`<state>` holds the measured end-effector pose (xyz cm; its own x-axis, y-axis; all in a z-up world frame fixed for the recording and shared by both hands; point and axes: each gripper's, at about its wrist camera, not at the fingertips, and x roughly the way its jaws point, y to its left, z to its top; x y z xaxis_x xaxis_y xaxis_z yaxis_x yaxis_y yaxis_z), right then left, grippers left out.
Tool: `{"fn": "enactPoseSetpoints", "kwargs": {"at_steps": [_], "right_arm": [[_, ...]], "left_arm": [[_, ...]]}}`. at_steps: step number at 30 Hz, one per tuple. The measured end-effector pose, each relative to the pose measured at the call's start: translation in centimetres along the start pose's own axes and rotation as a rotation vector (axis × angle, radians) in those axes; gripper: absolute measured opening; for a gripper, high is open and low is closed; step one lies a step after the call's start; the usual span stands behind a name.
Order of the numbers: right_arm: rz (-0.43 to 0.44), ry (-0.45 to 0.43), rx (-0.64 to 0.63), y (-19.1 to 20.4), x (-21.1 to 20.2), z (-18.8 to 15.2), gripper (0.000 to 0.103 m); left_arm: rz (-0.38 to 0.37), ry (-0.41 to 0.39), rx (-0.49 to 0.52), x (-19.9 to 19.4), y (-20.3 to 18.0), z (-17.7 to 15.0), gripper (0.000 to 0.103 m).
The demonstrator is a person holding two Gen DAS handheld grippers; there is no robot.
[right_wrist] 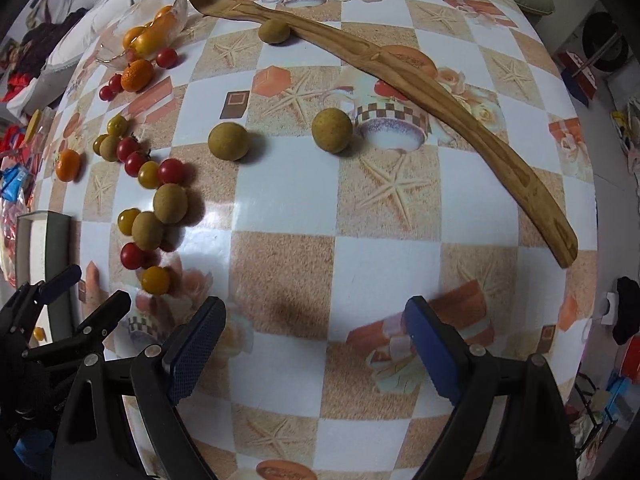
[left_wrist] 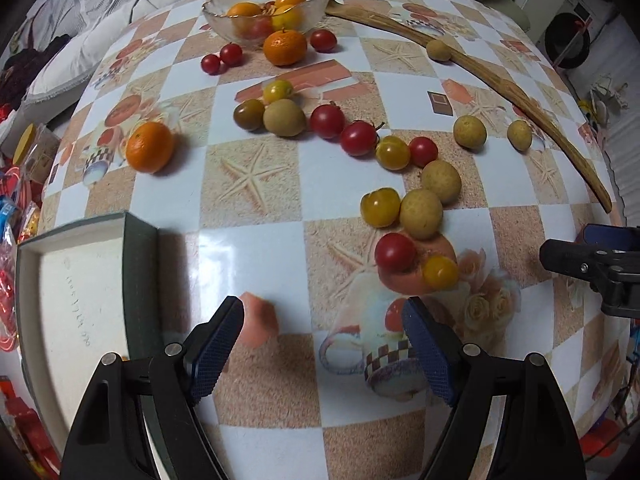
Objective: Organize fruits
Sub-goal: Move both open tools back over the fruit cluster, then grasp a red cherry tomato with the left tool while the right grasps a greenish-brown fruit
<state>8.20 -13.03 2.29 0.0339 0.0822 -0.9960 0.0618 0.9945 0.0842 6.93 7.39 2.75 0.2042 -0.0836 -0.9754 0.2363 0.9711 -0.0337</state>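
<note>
Fruit lies scattered on a checkered tablecloth: several red cherry tomatoes (left_wrist: 327, 121), yellow ones (left_wrist: 380, 207), tan round longans (left_wrist: 421, 214) and two tangerines (left_wrist: 150, 146). A glass bowl (left_wrist: 224, 12) at the far side holds tangerines and tomatoes. My left gripper (left_wrist: 323, 322) hovers open over bare cloth, nearest a red tomato (left_wrist: 395, 252) and a yellow one (left_wrist: 440, 272). My right gripper (right_wrist: 316, 320) is open above empty cloth, two longans (right_wrist: 228, 141) (right_wrist: 332, 130) beyond it. Nothing is between either pair of fingers.
A shallow box lid (left_wrist: 80, 300) with dark green walls sits at the table's near left edge. A long curved wooden strip (right_wrist: 400, 76) crosses the far right, a longan (right_wrist: 274, 31) against it. Bedding and clutter surround the table.
</note>
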Motion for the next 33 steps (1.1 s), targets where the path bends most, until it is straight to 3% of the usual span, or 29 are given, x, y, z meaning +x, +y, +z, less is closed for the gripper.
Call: {"fn": "enactPoseSetpoints", "kwargs": {"at_steps": [4, 5, 7, 15, 18, 21, 23, 24, 25, 26, 33], "right_arm": [[-0.005, -0.024, -0.005, -1.2, 0.7, 1.2, 0.078], [-0.008, -0.03, -0.005, -1.5, 0.9, 1.7, 0.075], [-0.008, -0.04, -0.004, -1.8, 1.2, 2.6, 0.073], [-0.029, -0.1, -0.046, -2.2, 1.5, 6.1, 0.069], [-0.044, -0.118, -0.06, -1.9, 1.6, 7.3, 0.063], [-0.078, -0.13, -0.076, -1.2, 1.4, 7.9, 0.05], [-0.076, -0.142, -0.087, -1.1, 1.2, 8.1, 0.029], [-0.072, -0.143, -0.089, -1.0, 1.1, 8.1, 0.026], [-0.066, -0.143, -0.088, -0.8, 1.0, 8.2, 0.026], [-0.056, -0.141, -0.085, -0.5, 1.2, 8.4, 0.026], [0.035, -0.125, -0.035, -2.1, -0.8, 5.6, 0.027]], "left_arm": [[-0.002, -0.002, -0.009, 0.7, -0.8, 0.8, 0.082], [0.0, -0.004, -0.008, 0.8, -1.0, 1.0, 0.075], [0.01, 0.007, -0.001, 1.3, -1.5, 1.4, 0.069], [0.042, -0.016, -0.042, 1.3, -2.2, 2.0, 0.069], [0.039, -0.016, -0.055, 1.3, -2.7, 2.4, 0.062], [0.035, -0.016, -0.051, 1.1, -3.2, 2.5, 0.052], [0.025, -0.016, -0.048, 1.0, -3.7, 2.6, 0.04], [0.021, -0.018, -0.044, 1.1, -4.1, 2.8, 0.035], [0.016, -0.019, -0.037, 1.1, -4.3, 2.9, 0.025], [0.012, -0.018, -0.033, 1.2, -5.1, 3.1, 0.022], [-0.059, -0.009, -0.065, 0.2, -3.5, 2.5, 0.022]]}}
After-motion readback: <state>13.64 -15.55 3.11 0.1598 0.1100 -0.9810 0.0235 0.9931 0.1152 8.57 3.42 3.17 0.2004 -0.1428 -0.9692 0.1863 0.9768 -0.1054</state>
